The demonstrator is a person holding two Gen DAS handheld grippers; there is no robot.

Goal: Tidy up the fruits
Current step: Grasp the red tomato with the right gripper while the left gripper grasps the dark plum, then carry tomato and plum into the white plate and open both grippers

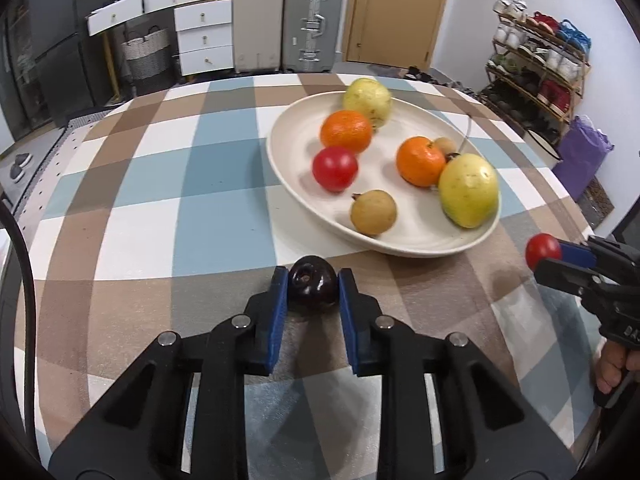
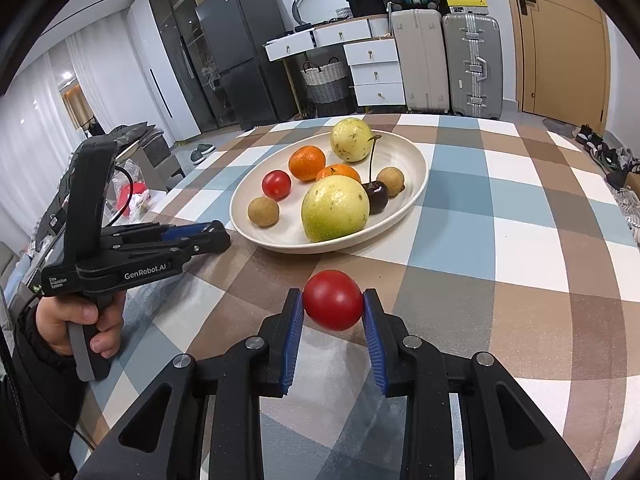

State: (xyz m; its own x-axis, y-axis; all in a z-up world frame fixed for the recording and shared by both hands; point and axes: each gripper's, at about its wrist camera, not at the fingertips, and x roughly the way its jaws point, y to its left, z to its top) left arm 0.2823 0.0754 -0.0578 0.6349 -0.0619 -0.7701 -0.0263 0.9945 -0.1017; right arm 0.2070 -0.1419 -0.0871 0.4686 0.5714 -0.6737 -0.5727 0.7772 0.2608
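A cream oval plate [image 1: 288,160] [image 2: 416,184] on the checked tablecloth holds two yellow-green pears [image 1: 469,190], two oranges [image 1: 346,131], a red tomato [image 1: 335,169], two small brown fruits [image 1: 373,212] and a dark cherry [image 2: 377,196]. My left gripper [image 1: 313,286] is shut on a dark cherry [image 1: 312,283], just in front of the plate's near rim. My right gripper [image 2: 333,305] is shut on a red tomato [image 2: 334,300] and holds it above the cloth, in front of the plate; it also shows in the left wrist view [image 1: 554,258].
The checked tablecloth [image 1: 180,200] covers the whole table. Behind the table stand suitcases [image 1: 312,24], white drawers [image 1: 204,36], a woven basket [image 1: 146,56], a fridge [image 2: 236,52] and a shoe rack [image 1: 536,68]. A purple bag [image 1: 584,156] sits past the right edge.
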